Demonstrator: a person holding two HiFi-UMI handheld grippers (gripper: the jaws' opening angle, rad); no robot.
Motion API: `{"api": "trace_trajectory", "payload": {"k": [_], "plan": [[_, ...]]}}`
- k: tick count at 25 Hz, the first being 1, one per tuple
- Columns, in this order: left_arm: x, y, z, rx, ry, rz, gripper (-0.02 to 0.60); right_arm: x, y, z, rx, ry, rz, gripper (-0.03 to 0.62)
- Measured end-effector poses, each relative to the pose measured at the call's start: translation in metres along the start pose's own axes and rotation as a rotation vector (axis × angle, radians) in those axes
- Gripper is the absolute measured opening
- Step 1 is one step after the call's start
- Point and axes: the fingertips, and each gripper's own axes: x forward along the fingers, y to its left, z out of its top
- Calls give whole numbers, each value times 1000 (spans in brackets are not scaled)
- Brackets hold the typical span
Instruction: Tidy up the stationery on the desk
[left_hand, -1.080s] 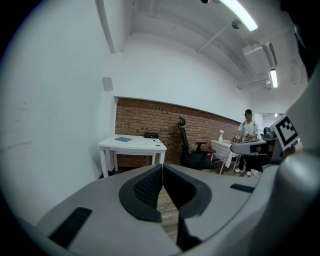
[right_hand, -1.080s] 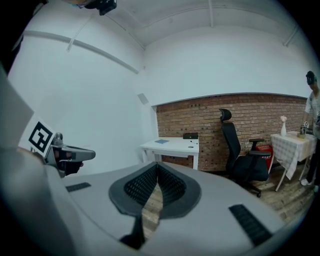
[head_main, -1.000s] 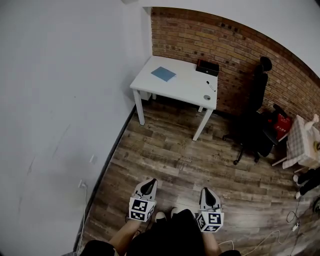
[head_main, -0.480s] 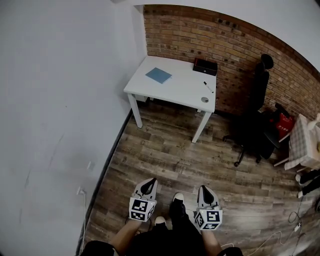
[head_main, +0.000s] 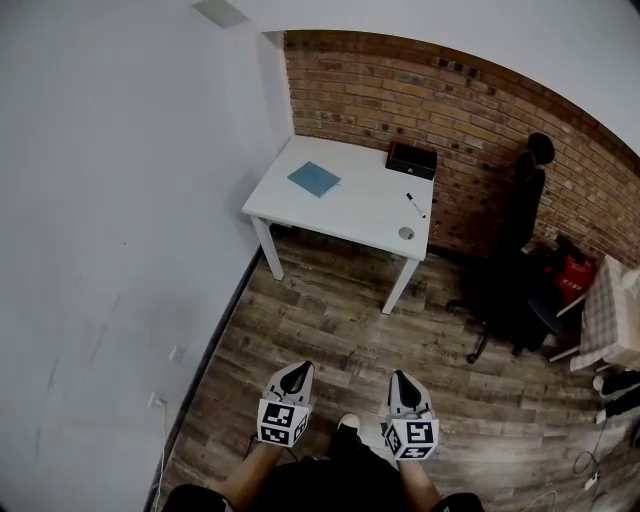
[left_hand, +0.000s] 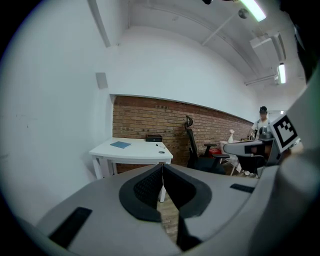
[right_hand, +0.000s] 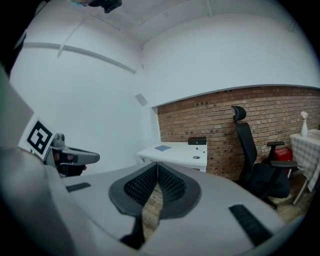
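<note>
Left tool (head_main: 297, 370) and right tool (head_main: 399, 378) both clamped shut with nothing in them, over the wood floor (head_main: 330, 320), bench (head_main: 350, 205) far ahead, chair (head_main: 512, 275) to its right.

desk (head_main: 360, 200): nearer, lower in head view | wall vent (head_main: 220, 12): newly visible

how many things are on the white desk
4: a blue pad near the left end, a black box at the back right, a pen in front of it, a small round item at the front right corner. Smaller things may go unseen from here.
</note>
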Motion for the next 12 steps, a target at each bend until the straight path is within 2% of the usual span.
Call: {"api": "trace_trajectory", "payload": {"k": [12], "plan": [[47,9,22,-8,3,77,15,54,-42,9,4,6,57,23]]}}
